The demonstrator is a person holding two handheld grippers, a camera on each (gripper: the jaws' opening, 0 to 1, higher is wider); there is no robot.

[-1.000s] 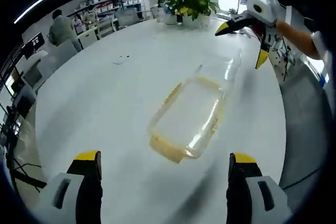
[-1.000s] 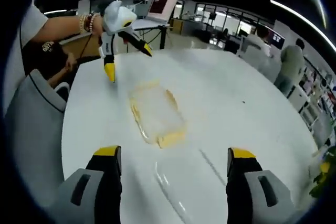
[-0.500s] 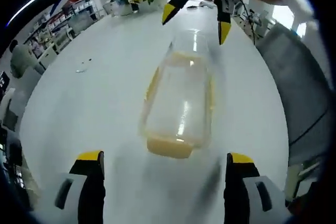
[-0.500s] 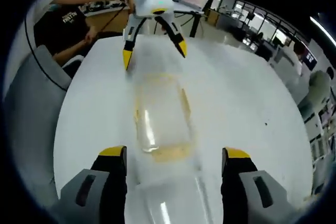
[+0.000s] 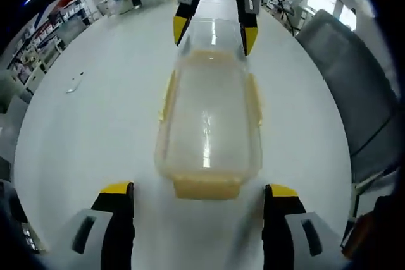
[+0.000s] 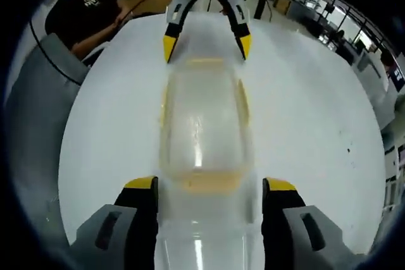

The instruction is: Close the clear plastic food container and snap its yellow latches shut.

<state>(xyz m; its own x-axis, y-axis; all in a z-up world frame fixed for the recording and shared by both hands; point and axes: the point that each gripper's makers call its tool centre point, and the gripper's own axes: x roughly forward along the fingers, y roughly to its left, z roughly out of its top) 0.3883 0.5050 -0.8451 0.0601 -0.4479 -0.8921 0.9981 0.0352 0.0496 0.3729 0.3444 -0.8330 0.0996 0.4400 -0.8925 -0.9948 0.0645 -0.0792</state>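
Lengthwise on the white desk [image 5: 95,112] lies the clear container [image 5: 209,124], its yellow latches [image 5: 207,188] along the rim. Facing each other across it, the left hand-held gripper [image 5: 199,193] stands wide open at one short end, gripping nothing, and the right hand-held gripper [image 6: 209,188] gapes wide at the other end, its jaws either side of the clear lid [image 6: 202,245].

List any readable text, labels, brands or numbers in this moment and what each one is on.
White lettering on the person's black T-shirt: too small and blurred to read.
Clear food container, its yellow latch, the white table and both grippers: no text that can be read.
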